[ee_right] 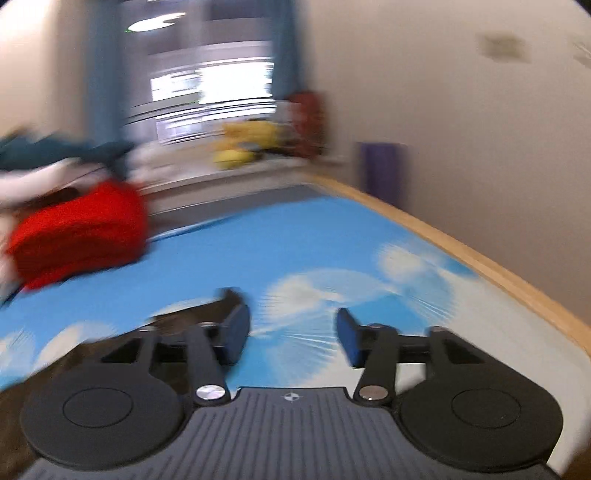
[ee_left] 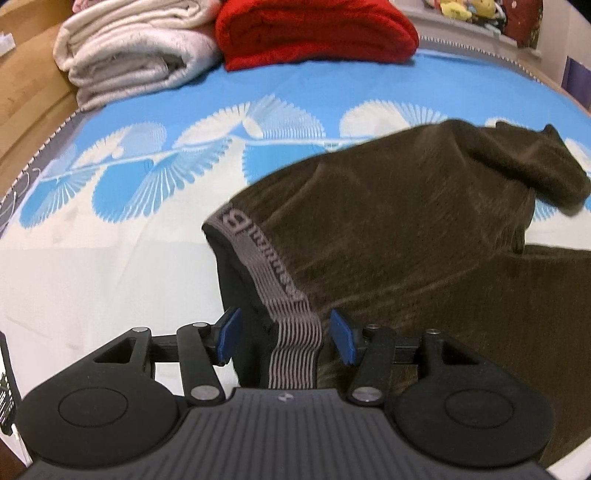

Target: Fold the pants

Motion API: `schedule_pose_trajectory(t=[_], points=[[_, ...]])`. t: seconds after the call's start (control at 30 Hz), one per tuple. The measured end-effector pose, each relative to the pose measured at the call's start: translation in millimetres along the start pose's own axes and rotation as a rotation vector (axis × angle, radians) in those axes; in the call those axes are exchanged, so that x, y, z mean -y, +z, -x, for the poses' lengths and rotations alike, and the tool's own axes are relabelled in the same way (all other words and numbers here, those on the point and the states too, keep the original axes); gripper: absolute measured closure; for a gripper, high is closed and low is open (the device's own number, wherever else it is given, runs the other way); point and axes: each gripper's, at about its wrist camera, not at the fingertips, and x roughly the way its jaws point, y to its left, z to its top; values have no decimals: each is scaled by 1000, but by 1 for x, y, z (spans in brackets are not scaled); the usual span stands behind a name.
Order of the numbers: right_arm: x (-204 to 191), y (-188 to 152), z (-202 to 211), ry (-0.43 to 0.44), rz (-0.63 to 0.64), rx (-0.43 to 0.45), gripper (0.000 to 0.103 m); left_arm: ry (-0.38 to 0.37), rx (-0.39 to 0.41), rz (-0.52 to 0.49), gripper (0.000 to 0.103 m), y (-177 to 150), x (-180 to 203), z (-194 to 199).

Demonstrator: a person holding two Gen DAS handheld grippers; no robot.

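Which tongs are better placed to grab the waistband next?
Left. The left tongs are open with the striped waistband of the pants right between them. The right tongs are open over bare bedsheet, in a blurred view.

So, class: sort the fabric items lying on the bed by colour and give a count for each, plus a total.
Brown: 1, the pants
Red: 1, a folded blanket
Cream: 1, a folded blanket
Total: 3
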Motion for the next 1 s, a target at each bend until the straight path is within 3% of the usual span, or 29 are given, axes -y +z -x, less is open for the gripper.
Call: schedule_pose_trajectory(t=[0.13, 0.2, 0.23, 0.3, 0.33, 0.37, 0.47, 0.57, 0.63, 0.77, 0.83, 0.9, 0.93, 1.0], points=[[-50, -19, -13, 102, 167, 26, 41, 18, 46, -5, 44, 2, 5, -2], [-69, -31, -34, 106, 244, -64, 65, 24, 64, -14, 45, 5, 7, -2], [-74, -30, -40, 115, 257, -79, 70, 26, 73, -22, 46, 6, 9, -2], [-83, -25, -44, 154, 238, -49, 71, 30, 101, -40, 63, 12, 15, 1], [-86, -23, -48, 170, 228, -44, 78, 27, 102, -42, 71, 14, 16, 2], [-88, -22, -51, 172, 217, -46, 85, 18, 102, -41, 87, 17, 18, 4], [-87, -20, -64, 181, 164, -80, 86, -54, 58, -10, 95, 28, 26, 15], [-91, -21, -80, 191, 121, -106, 86, -101, 64, -62, 95, 39, 49, 30], [-96, -28, -87, 201, 96, -130, 86, -134, 67, -82, 95, 65, 72, 43], [-90, -32, -99, 202, 19, -170, 86, -257, 77, -13, 95, 109, 95, 47], [-84, -32, -109, 194, -51, -195, 86, -351, 113, -16, 94, 125, 127, 37], [-76, -33, -119, 184, -131, -225, 86, -379, 125, -46, 94, 120, 150, 21], [-72, -33, -123, 179, -163, -234, 86, -362, 55, -78, 94, 112, 172, -2], [-65, -33, -134, 160, -210, -235, 86, -343, -3, -101, 92, 107, 199, -27]])
